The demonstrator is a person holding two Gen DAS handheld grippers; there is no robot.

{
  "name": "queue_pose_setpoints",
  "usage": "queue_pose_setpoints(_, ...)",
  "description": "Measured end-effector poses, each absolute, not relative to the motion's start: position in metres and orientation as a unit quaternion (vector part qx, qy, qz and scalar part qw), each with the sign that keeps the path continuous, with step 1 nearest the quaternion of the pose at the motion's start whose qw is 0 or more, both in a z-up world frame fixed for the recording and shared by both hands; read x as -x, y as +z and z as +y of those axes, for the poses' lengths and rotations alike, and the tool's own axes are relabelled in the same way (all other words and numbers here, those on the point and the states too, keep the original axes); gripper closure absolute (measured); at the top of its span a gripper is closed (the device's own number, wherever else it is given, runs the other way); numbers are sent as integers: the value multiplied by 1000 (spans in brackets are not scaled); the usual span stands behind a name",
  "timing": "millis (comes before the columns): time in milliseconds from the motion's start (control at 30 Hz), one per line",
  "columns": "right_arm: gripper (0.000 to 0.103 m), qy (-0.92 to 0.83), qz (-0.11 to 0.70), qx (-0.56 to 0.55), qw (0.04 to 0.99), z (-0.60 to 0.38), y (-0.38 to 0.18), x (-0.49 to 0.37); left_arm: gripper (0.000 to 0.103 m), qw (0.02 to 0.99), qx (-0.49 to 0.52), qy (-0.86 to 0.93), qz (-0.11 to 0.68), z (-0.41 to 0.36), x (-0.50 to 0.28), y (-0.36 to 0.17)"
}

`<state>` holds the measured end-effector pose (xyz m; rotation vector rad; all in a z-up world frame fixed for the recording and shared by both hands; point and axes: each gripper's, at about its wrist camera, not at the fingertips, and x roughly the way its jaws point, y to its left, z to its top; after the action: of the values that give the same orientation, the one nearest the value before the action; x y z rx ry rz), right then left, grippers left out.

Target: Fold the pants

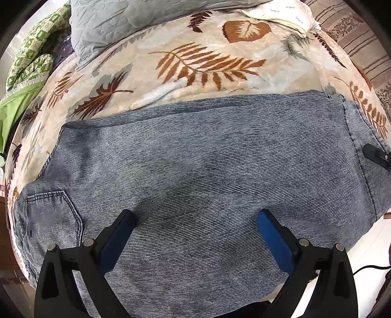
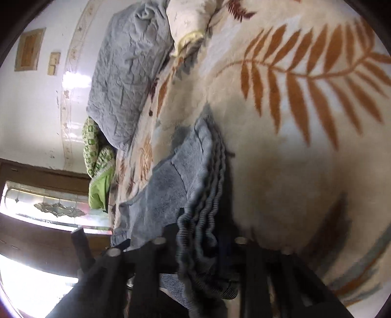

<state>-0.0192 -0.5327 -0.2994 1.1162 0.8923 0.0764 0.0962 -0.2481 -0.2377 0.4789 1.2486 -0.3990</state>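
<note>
Denim, one pair of pants [image 1: 195, 159], is lying across one leaf-print blanket [image 1: 195, 61]; left gripper [image 1: 196, 217] is hovering spread above it, right gripper [image 2: 200, 242] is pinching its gathered waistband.

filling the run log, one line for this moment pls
left tongs: open over pants | right tongs: shut on pants waistband | blanket underneath

I read the pants [image 1: 195, 156] as matt, fine-ribbed blue-grey denim. Under them, a plush leaf-print blanket [image 1: 220, 44]. Grey quilt [image 1: 117, 22]: crinkled, stitched cloth. My left gripper [image 1: 196, 217]: matt black plastic, blue pads, perhaps rubber, with shiny metal pins.
</note>
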Motion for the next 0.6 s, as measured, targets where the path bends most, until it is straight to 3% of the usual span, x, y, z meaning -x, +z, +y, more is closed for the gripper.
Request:
queue_pose_setpoints(200,85,30,365,-517,774,-532,-271,30,3,768,-202,-183,579,-236,-102,-232)
queue_pose_setpoints(600,85,84,352,-449,817,-456,-182,2,3,793,-128,-180,567,-175,-120,-194)
